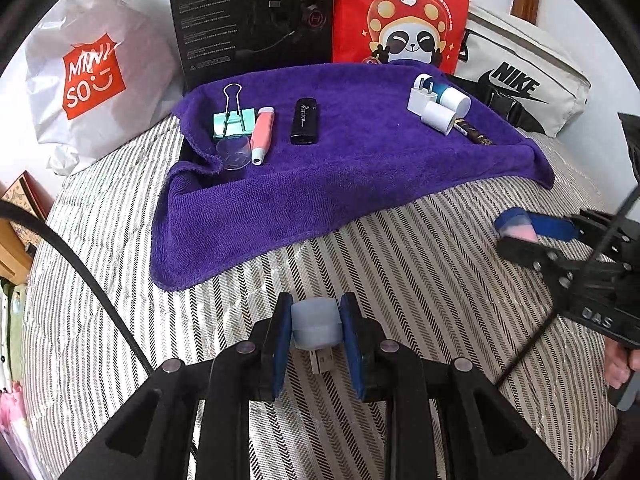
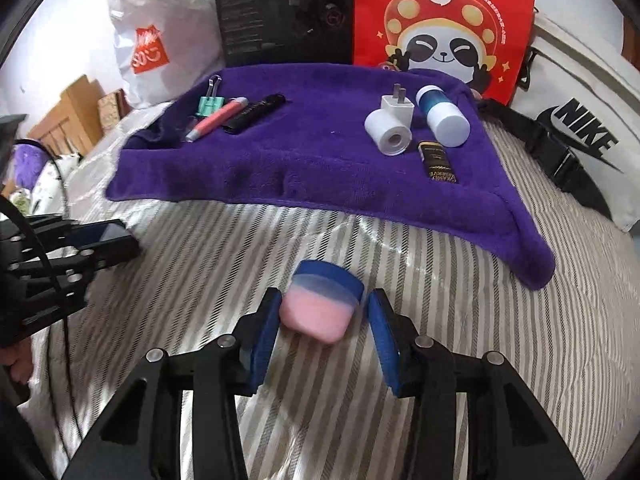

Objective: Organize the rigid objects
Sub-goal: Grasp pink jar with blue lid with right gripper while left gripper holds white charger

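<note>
My left gripper (image 1: pixel 316 308) is shut on a pale USB stick (image 1: pixel 316 326), held just above the striped bedcover. The right gripper (image 2: pixel 325 306) straddles a pink and blue case (image 2: pixel 320 304) that lies on the bedcover. Its left pad (image 2: pixel 266 328) touches the case, while a slim gap shows at the right pad (image 2: pixel 382 332). On the purple towel (image 1: pixel 340 184), a left group holds a green binder clip (image 1: pixel 234 120), a pink tube (image 1: pixel 262 134), a black stick (image 1: pixel 306 120) and a clear cup (image 1: pixel 234 154). A right group holds a white charger (image 2: pixel 396 110), a white roll (image 2: pixel 388 132), a blue and white bottle (image 2: pixel 442 114) and a black and gold tube (image 2: pixel 438 162).
Behind the towel stand a white shopping bag (image 1: pixel 96 80), a black box (image 1: pixel 256 16) and a red panda bag (image 1: pixel 404 12). A white bag with a black strap (image 2: pixel 576 128) lies at the right. Wooden furniture (image 2: pixel 76 108) is beyond the bed's left edge. A black cable (image 1: pixel 80 264) crosses the left.
</note>
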`<move>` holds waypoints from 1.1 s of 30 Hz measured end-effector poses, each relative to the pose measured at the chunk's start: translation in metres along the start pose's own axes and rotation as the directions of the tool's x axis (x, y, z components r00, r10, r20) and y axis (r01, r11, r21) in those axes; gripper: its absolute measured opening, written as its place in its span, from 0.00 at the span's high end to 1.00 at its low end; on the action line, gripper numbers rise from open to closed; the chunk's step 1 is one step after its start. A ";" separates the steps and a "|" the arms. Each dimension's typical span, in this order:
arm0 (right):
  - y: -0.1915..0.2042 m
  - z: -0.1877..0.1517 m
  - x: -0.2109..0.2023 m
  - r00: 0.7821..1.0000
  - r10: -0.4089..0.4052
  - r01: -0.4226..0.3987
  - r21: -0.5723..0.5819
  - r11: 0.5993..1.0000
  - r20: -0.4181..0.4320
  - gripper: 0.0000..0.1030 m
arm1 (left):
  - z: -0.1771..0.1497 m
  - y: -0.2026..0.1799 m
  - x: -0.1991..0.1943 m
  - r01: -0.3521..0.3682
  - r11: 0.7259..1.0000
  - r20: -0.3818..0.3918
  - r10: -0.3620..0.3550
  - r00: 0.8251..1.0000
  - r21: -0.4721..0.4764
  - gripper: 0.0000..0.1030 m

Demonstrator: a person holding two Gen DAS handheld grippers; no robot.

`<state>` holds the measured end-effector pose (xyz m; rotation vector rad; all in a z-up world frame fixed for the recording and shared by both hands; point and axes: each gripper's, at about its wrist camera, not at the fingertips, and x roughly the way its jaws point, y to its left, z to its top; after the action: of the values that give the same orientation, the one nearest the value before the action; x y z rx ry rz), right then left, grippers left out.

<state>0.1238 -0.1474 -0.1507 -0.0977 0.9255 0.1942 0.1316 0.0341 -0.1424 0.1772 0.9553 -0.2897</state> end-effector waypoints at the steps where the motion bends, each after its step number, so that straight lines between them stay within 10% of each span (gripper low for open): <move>1: 0.001 0.001 0.001 1.000 -0.011 0.011 -0.009 1.000 0.005 0.58 | -0.002 0.000 -0.001 0.001 1.000 0.004 -0.001 1.000 0.001 0.77; 18: -0.034 -0.020 -0.013 0.997 -0.066 0.067 0.036 0.997 -0.042 0.39 | -0.008 0.002 -0.007 0.016 1.000 0.032 -0.016 0.999 0.002 0.77; 22: -0.022 -0.017 -0.012 0.999 -0.044 0.044 -0.019 0.999 0.003 0.65 | -0.008 0.002 -0.007 0.015 1.000 0.031 -0.015 0.999 0.002 0.77; 33: -0.022 -0.020 -0.013 0.999 -0.032 0.033 -0.013 0.999 0.042 0.65 | -0.008 0.002 -0.007 0.014 1.000 0.030 -0.014 0.999 0.002 0.77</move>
<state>0.1054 -0.1740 -0.1521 -0.1208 0.8803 0.1718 0.1222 0.0393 -0.1406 0.1675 0.9266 -0.3051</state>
